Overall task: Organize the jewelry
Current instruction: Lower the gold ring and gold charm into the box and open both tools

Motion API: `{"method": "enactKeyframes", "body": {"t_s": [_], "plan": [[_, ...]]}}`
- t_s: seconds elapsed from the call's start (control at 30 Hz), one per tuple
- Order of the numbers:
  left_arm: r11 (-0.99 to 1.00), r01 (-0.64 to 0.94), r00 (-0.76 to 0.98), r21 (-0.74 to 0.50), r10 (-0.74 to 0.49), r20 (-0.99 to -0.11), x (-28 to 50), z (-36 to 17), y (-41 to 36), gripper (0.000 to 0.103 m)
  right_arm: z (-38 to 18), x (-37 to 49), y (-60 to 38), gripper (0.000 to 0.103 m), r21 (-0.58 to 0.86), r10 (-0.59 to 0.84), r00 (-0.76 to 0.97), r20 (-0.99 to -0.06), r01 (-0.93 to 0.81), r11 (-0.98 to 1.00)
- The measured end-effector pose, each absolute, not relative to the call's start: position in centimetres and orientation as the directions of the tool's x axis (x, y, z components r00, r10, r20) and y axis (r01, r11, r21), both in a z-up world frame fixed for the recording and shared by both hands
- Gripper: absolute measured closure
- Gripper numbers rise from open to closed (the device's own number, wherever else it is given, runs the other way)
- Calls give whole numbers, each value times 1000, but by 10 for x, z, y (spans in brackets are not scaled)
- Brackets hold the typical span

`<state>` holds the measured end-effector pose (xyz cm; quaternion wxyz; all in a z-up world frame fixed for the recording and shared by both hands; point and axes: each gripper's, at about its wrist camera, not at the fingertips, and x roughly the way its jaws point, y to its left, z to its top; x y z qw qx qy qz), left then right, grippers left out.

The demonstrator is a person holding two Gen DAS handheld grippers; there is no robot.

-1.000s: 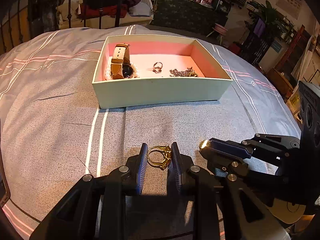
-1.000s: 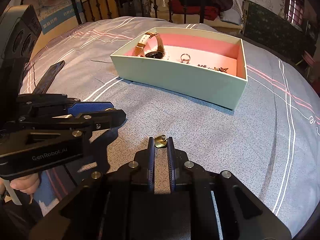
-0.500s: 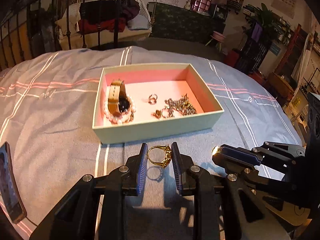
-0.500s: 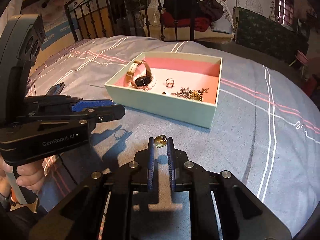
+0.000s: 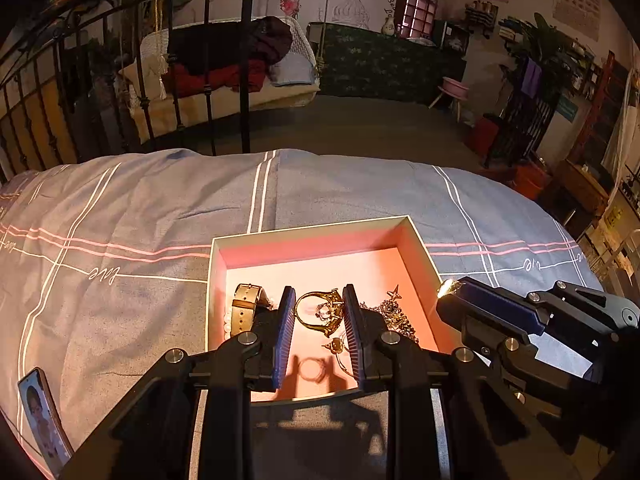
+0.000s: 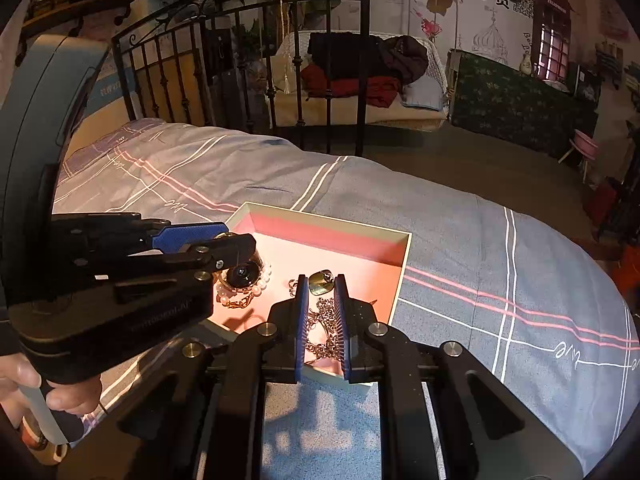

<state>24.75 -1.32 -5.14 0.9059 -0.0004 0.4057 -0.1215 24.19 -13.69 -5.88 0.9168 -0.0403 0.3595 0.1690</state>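
1. A bed under a grey-blue cover (image 5: 140, 216) with white and pink stripes fills the foreground; a black iron bedstead (image 6: 248, 80) stands at twelve o'clock, with a floral mural wall behind it.
2. A pale green cardboard box with a pink inside (image 5: 320, 226) sits on the cover; in it lie a tan-strapped watch (image 5: 245, 310) on pearls and a tangled chain necklace (image 5: 394, 314).
3. The left gripper (image 5: 319, 314) pinches a gold ring with a raised setting (image 5: 318, 312) above the box.
4. The right gripper (image 6: 322, 284), at three o'clock of the left, clamps a small gold-green pendant (image 6: 321, 281) over the box.
5. The cover reads "love"; a phone (image 5: 42, 412) lies at eight o'clock.
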Motion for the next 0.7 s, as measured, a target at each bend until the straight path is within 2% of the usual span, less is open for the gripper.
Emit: {"method": "enactKeyframes", "body": {"t_s": [0.7], "plan": [[973,184,593,-139,-223,-773,270,-62,-13,79,-73,256,-130,89,16,255,652,-714,-348,937]]}}
